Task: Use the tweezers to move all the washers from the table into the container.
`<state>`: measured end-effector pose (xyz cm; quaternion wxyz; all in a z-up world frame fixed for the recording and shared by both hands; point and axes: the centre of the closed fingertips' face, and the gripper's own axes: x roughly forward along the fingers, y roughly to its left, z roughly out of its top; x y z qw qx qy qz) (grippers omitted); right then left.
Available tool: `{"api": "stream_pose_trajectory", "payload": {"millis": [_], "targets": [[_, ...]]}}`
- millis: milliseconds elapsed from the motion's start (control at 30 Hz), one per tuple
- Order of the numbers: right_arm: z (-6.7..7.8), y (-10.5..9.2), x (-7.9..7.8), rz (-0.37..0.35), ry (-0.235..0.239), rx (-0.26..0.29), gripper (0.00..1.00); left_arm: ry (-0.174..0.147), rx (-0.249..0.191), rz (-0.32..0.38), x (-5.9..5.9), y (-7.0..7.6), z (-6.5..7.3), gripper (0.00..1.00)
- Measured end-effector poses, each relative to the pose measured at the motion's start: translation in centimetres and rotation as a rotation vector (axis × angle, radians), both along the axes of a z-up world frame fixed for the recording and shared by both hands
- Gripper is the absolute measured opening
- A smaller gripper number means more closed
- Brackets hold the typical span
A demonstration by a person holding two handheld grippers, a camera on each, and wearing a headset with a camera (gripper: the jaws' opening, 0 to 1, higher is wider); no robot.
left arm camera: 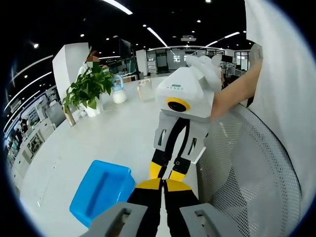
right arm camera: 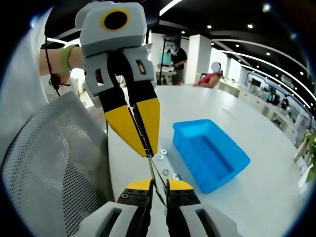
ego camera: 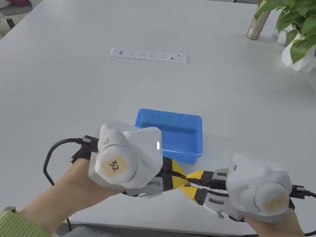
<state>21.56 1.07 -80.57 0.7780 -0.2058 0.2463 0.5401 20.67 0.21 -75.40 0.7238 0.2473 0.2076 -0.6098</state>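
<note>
Grippers tip to tip at the near table edge. Left gripper jaws are pinched on the tweezers. My right gripper is clamped on the same shaft, whose long axis runs between us. Washers lie on the table just beside that line, toward the blue container, about equally close to both hands.

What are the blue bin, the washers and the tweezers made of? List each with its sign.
The blue bin: likely plastic; uniform colour, smooth moulded walls, soft sheen. The washers: probably metal; small pale rings with a silvery glint. The tweezers: seemingly metal; thin dark rigid strip, finish too small to tell.
</note>
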Motion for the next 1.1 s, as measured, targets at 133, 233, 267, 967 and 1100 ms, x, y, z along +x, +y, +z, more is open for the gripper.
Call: {"api": "stream_pose_trajectory", "payload": {"millis": [133,233,267,967,1100], "targets": [[-0.5,-0.7,0.1,-0.025,0.017,0.001,0.06,0.015,0.003,-0.017,0.1,-0.6,-0.3,0.00],[-0.6,-1.0,0.3,-0.042,0.030,0.002,0.07,0.020,0.005,-0.016,0.2,-0.8,-0.4,0.00],[-0.6,-1.1,0.2,-0.048,0.041,0.008,0.07,0.026,0.004,-0.016,0.2,-0.9,-0.4,0.00],[-0.6,-1.8,0.2,-0.109,0.147,0.076,0.05,0.112,0.003,-0.021,0.5,-3.3,-0.5,0.00],[-0.6,-2.0,0.1,-0.094,0.143,0.060,0.05,0.099,0.008,-0.038,0.4,-3.7,-0.5,0.00]]}}
